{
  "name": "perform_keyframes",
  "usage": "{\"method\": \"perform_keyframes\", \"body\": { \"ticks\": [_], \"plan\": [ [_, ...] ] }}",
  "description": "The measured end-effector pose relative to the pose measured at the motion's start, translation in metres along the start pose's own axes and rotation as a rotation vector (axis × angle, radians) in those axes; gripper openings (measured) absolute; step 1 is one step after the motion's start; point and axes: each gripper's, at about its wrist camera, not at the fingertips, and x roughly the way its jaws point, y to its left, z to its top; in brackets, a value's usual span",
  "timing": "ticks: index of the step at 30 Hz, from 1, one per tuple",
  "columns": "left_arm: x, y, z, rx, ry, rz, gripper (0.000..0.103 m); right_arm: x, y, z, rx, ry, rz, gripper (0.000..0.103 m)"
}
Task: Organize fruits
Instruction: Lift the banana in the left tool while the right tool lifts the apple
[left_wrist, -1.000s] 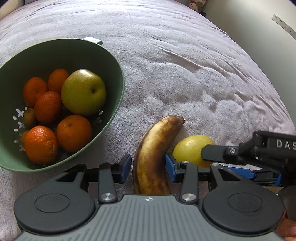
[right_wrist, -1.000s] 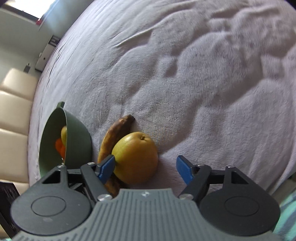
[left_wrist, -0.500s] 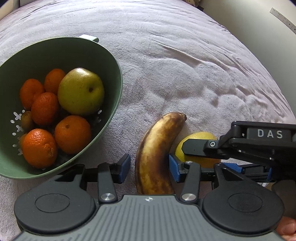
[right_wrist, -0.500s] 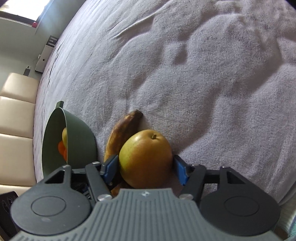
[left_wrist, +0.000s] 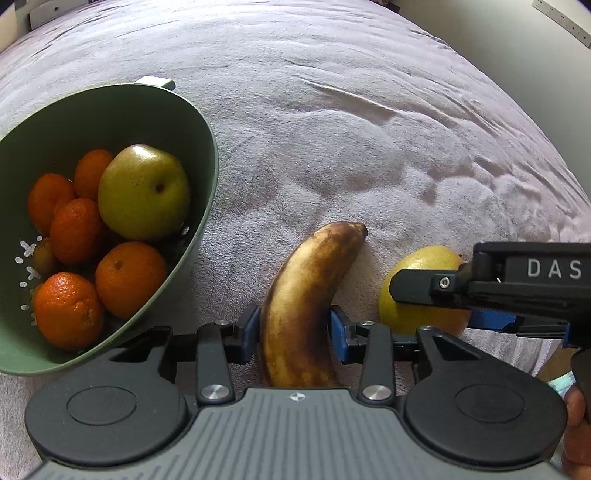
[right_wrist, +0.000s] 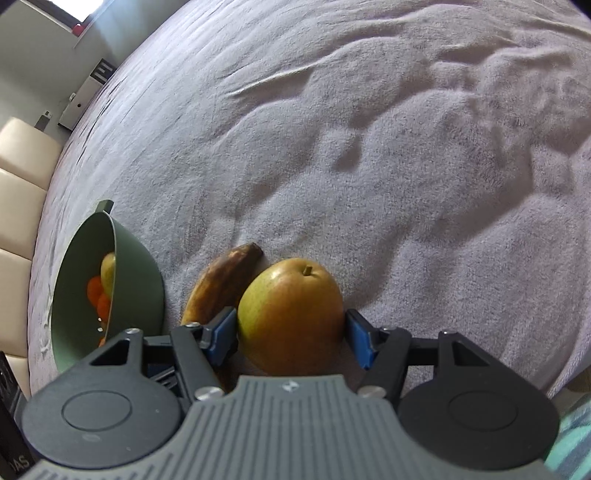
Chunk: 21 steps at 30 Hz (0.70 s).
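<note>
A brown-spotted banana (left_wrist: 310, 280) lies on the grey blanket, its near part between the blue pads of my left gripper (left_wrist: 295, 328). The jaws are closing, and both pads touch the banana's sides. Just right of it a yellow-green pear (right_wrist: 291, 295) sits stem up in my right gripper (right_wrist: 291, 332), with a pad pressed on each flank. In the left wrist view that pear (left_wrist: 424, 262) is partly hidden behind the right gripper's black finger (left_wrist: 424, 286). The banana (right_wrist: 221, 280) lies left of the pear in the right wrist view.
A green colander (left_wrist: 207, 155) stands left of the banana and holds several oranges (left_wrist: 129, 277) and another pear (left_wrist: 142, 192). The rumpled blanket (right_wrist: 369, 166) stretches far ahead. Cream cushions (right_wrist: 18, 177) line the far left. A hand (left_wrist: 576, 424) shows at the right edge.
The right jaws went from wide apart around the pear to pressed on it. The left jaws narrowed from a gap beside the banana to touching it.
</note>
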Motion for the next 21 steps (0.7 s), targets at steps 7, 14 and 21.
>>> {"method": "perform_keyframes", "body": {
  "ticks": [7, 14, 21],
  "plan": [
    [-0.017, 0.003, -0.002, -0.042, 0.002, -0.019, 0.043, -0.009, -0.002, 0.0, 0.022, -0.017, 0.019, 0.061],
    [-0.057, 0.005, 0.004, -0.073, -0.078, -0.037, 0.043, -0.041, 0.006, 0.0, -0.043, -0.105, 0.031, 0.061],
    [-0.099, 0.026, 0.013, -0.113, -0.159, -0.031, 0.043, -0.066, 0.027, -0.001, -0.11, -0.172, 0.094, 0.061]
  ]
}}
